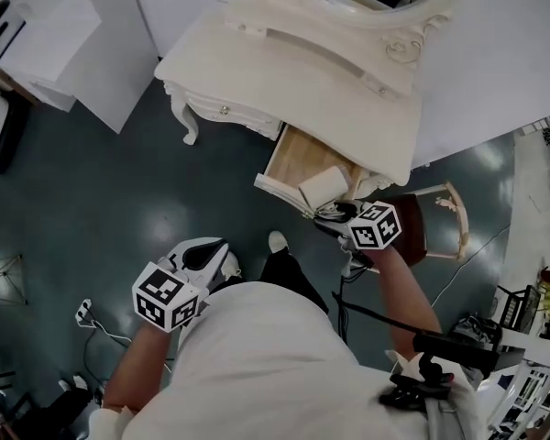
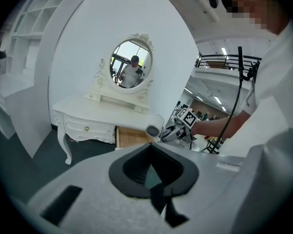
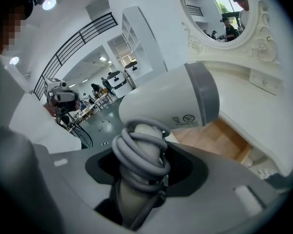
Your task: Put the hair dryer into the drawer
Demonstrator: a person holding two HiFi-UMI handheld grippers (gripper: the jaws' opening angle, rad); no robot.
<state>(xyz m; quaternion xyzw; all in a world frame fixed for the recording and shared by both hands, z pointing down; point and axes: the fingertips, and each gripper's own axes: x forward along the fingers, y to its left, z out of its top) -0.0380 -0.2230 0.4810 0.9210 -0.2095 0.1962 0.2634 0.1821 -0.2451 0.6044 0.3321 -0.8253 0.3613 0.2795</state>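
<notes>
Gripping a white hair dryer with a grey band (image 3: 171,99) (image 1: 323,188) by its cord-wrapped handle, the right tongs (image 3: 141,165) (image 1: 337,214) hold it over the front edge of the open light-wood drawer (image 1: 298,154) (image 3: 219,138). The drawer is pulled out from under a cream carved dressing bench (image 1: 293,62) with an oval mirror (image 2: 131,71). The left tongs (image 1: 215,250) (image 2: 151,174) hang low beside the person's white shirt (image 1: 275,365), well apart from the bench. They are clenched on nothing above the dark teal floor (image 1: 92,200).

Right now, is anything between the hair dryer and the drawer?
Nothing visible. The right claw holds the hair dryer by its cord-wrapped handle just over the open drawer, whose visible wooden bottom looks bare.
</notes>
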